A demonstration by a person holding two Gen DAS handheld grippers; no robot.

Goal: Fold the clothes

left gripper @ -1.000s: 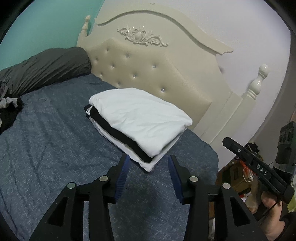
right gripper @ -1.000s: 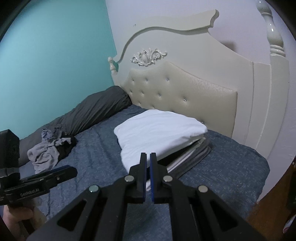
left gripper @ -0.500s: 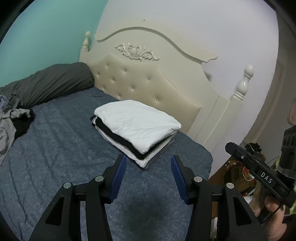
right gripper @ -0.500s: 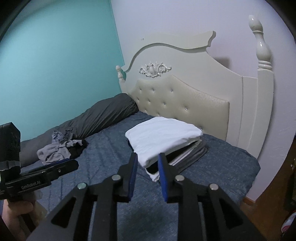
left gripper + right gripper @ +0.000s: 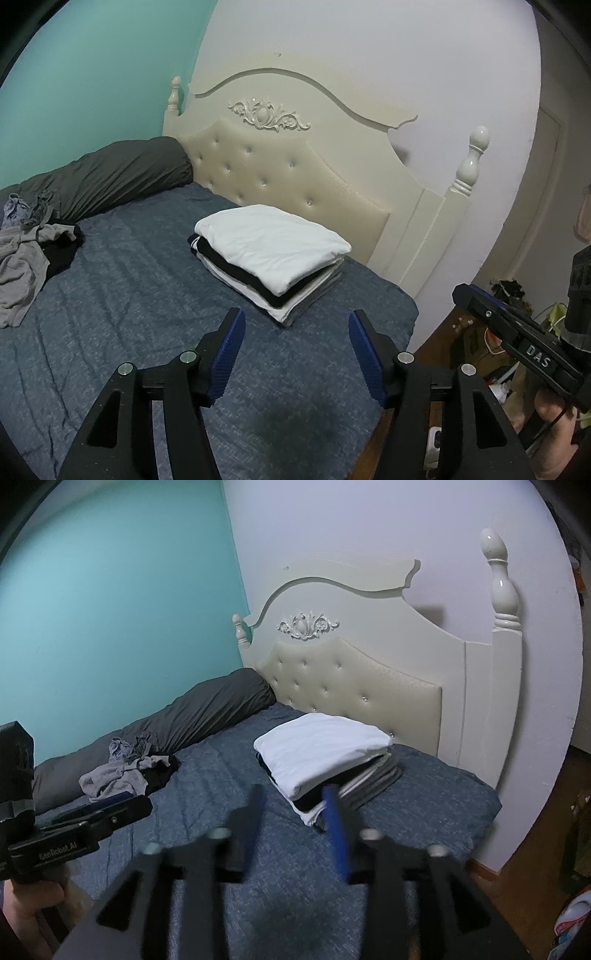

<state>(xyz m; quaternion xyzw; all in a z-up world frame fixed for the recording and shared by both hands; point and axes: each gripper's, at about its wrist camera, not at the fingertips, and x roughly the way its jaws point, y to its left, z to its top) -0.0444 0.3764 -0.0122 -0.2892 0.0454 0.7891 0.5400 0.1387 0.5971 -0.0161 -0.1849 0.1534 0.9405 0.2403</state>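
Note:
A stack of folded clothes (image 5: 271, 254) with a white garment on top lies on the blue bedspread (image 5: 122, 314) near the headboard; the same stack of folded clothes (image 5: 325, 755) shows in the right wrist view. My left gripper (image 5: 295, 325) hovers short of the stack, its jaws opening with nothing between them. My right gripper (image 5: 293, 805) is blurred, its jaws opening too, and holds nothing. A heap of unfolded grey and black clothes (image 5: 29, 254) lies at the left of the bed, and the heap of unfolded clothes (image 5: 125, 771) shows again from the right.
A cream tufted headboard (image 5: 295, 173) with a corner post (image 5: 471, 162) stands behind the stack. A dark grey bolster (image 5: 122, 177) runs along the teal wall. Past the bed's right edge lies a wooden floor with clutter (image 5: 491, 332). A hand holds each gripper.
Both grippers pulled back and up from the stack, which now looks smaller. The right jaws went from shut to apart; the left jaws widened. The unfolded heap came into the left view.

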